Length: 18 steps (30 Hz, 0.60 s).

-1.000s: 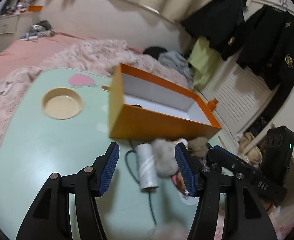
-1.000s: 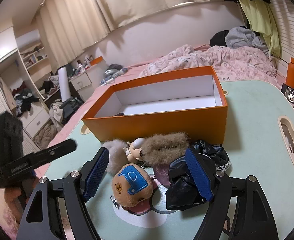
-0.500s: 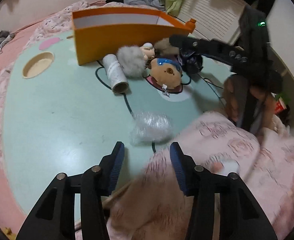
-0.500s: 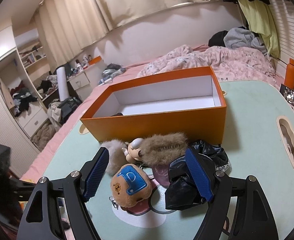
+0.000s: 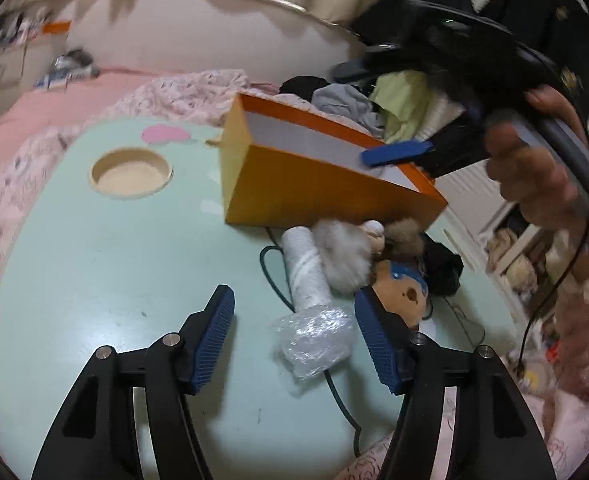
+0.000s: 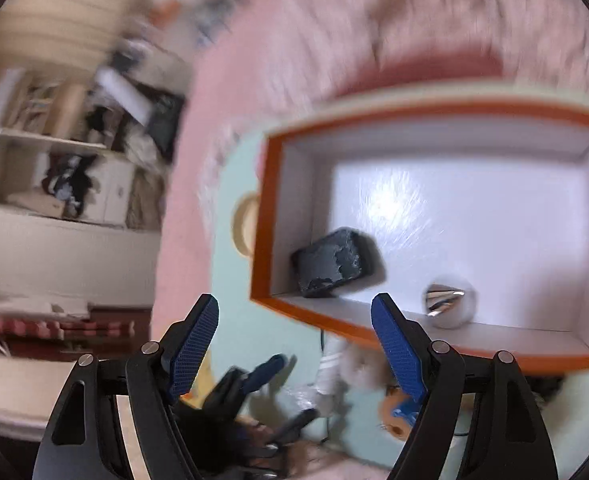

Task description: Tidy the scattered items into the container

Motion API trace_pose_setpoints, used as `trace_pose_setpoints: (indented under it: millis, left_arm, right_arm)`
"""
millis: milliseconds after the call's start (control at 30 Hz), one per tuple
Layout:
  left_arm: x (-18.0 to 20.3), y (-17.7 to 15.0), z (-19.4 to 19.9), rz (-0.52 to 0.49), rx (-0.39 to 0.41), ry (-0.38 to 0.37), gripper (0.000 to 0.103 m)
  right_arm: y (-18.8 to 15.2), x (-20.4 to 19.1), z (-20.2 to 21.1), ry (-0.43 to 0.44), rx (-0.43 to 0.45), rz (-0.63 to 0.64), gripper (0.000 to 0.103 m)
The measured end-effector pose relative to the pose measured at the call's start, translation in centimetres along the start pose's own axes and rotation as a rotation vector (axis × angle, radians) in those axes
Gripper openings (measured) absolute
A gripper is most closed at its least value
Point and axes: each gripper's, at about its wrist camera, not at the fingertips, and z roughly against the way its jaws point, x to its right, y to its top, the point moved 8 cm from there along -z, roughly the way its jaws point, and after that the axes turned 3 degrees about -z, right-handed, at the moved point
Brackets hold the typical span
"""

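The left gripper [image 5: 294,340] is spread wide above the mint table [image 5: 94,280], nothing held; a crumpled plastic wad [image 5: 314,336] is seen between its pads, lying on a dark cable [image 5: 336,394]; just beyond, a white roll [image 5: 306,268], a grey fur pompom [image 5: 344,256] and a bear plush [image 5: 404,292] are bunched against the orange box [image 5: 314,196]. The right gripper [image 6: 296,348] is carried wide and empty over the box's near wall; inside, a dark block [image 6: 334,266] and what may be a shiny silver piece [image 6: 448,304] are glimpsed, though the view is blurred.
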Motion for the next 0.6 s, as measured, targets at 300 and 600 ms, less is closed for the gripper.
trace_pose_setpoints:
  millis: [300,600]
  left_arm:
    - [-0.3,0.3,0.5,0.016,0.028,-0.020,0.064]
    - [-0.2,0.3,0.6,0.015,0.039,-0.020,0.064]
  right_arm:
    - [2.9,3.7,-4.2,-0.267,-0.049,-0.121,0.070]
    - [3.7,2.8,-3.9,-0.122,-0.032,-0.191,0.053]
